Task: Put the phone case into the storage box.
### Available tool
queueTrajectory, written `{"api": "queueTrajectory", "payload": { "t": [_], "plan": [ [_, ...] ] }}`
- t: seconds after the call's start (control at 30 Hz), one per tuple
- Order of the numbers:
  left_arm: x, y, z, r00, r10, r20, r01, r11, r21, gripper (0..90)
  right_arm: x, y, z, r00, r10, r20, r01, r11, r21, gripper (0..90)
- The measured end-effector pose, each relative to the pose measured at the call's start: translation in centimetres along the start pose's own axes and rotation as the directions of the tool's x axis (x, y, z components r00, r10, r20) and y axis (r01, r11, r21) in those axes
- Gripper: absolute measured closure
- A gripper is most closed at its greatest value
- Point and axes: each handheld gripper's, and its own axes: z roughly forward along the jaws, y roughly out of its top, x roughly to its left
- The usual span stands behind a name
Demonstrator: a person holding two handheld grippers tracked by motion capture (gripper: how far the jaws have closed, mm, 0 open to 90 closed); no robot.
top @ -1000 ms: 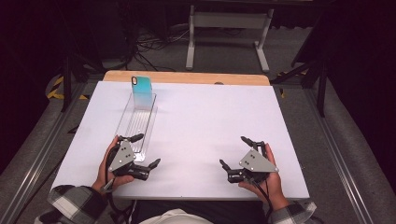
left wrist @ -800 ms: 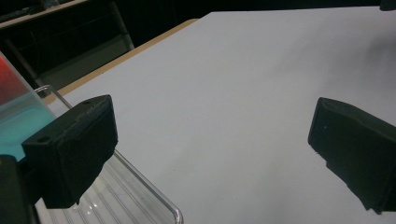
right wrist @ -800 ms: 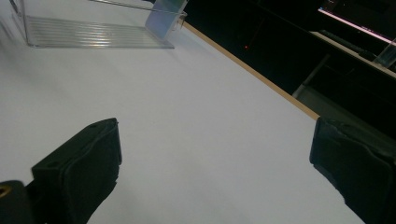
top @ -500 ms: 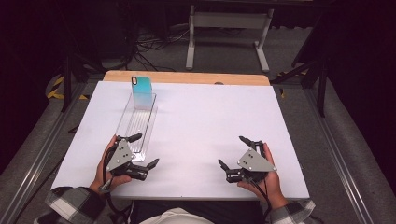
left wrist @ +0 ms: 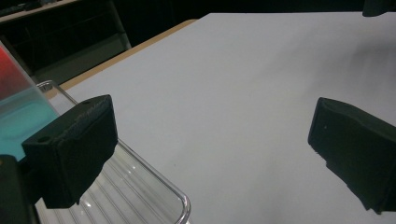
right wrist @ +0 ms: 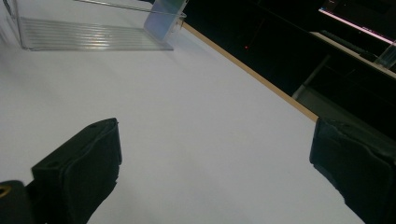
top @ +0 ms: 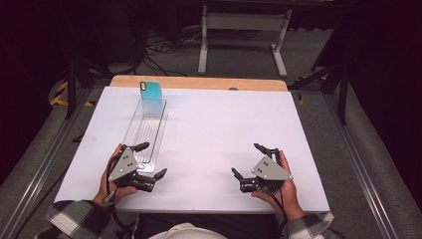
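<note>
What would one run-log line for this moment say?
left gripper: open, by clear tray | right gripper: open, over bare sheet | phone: upright at tray's far end | nothing held

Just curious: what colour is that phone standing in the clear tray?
The phone is turquoise, fading paler toward its lower end; the high view shows it best.
</note>
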Motion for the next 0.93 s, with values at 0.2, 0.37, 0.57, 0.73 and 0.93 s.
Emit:
{"api": "queueTrajectory", "payload": {
  "t": [0.2, 0.37, 0.57, 0.73, 0.93],
  "plan": [
    [-0.15, 0.05, -0.06, 0.9999, 0.011, -0.007, -0.011, 0.9999, 0.008, 2.1, 0.05, -0.04, -0.02, 0.9999, -0.011, -0.004, 0.011, 1.0, -0.001, 3.1],
    [-0.25, 0.09, 0.07, 1.0, 0.009, 0.0, -0.009, 0.9999, 0.009, 2.4, 0.02, -0.07, -0.17, 0.9999, -0.011, -0.003, 0.011, 1.0, -0.001, 3.1],
    [-0.19, 0.06, 0.11, 0.9999, 0.011, 0.0, -0.011, 0.9998, 0.013, 2.4, 0.06, -0.06, -0.25, 0.9999, -0.011, -0.001, 0.011, 1.0, 0.0, 3.1],
    [-0.13, 0.13, 0.24, 0.9999, 0.015, 0.003, -0.015, 0.9998, 0.01, 2.5, -0.02, -0.21, -0.12, 0.9999, -0.01, -0.006, 0.01, 1.0, 0.008, 3.1],
    [-0.09, 0.11, 0.34, 1.0, 0.006, 0.005, -0.006, 0.9998, 0.019, 2.6, -0.17, -0.33, -0.04, 1.0, -0.003, -0.009, 0.003, 1.0, 0.012, 3.1]
  ]
}}
